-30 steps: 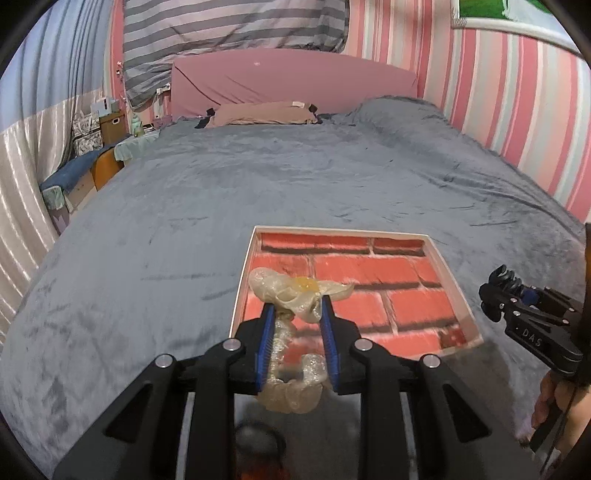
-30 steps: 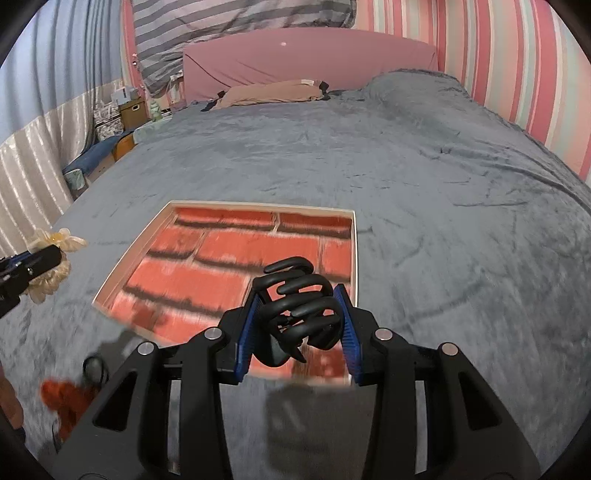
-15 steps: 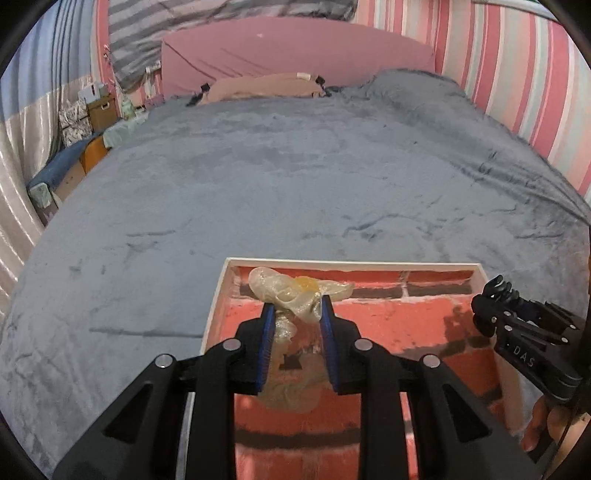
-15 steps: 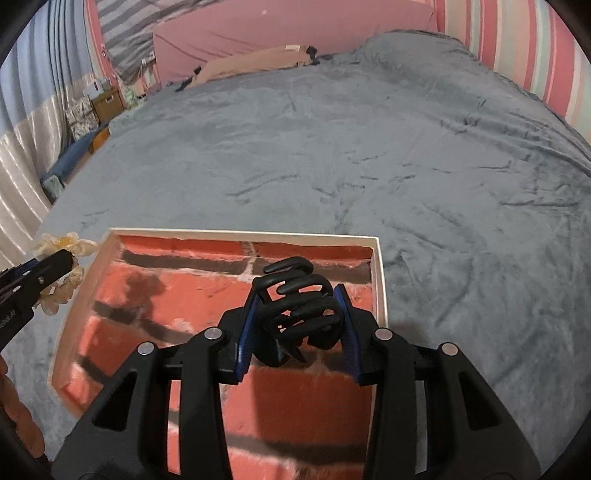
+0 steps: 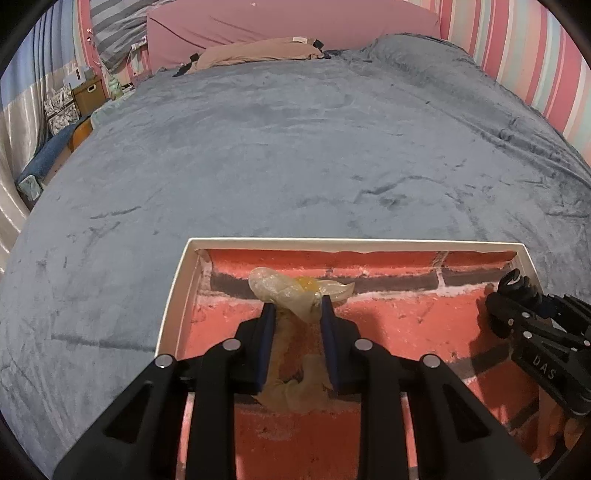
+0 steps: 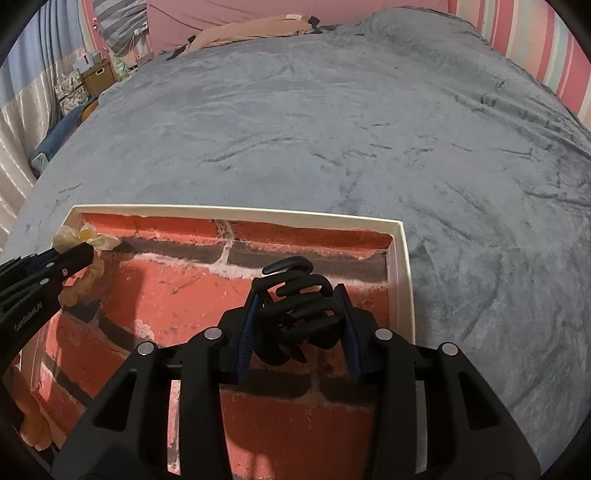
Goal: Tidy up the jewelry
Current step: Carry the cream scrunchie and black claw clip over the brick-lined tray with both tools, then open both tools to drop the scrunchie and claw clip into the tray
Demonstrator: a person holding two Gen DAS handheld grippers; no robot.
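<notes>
A shallow white-rimmed tray with a red brick-pattern floor lies on the grey bed. My left gripper is shut on a pale cream flower-shaped hair scrunchie with a yellow centre, held over the tray's far left corner. In the right wrist view that scrunchie and the left gripper show at the left edge. My right gripper is shut on a black claw hair clip, held over the tray's far right part. The clip's tip appears at the right of the left wrist view.
The grey plush bedspread stretches beyond the tray to a pink headboard and a tan pillow. Boxes and bags stand beside the bed at far left. A striped wall runs on the right.
Both grippers have moved forward and down over the tray, each still holding its item. The tray now fills the lower part of both views.
</notes>
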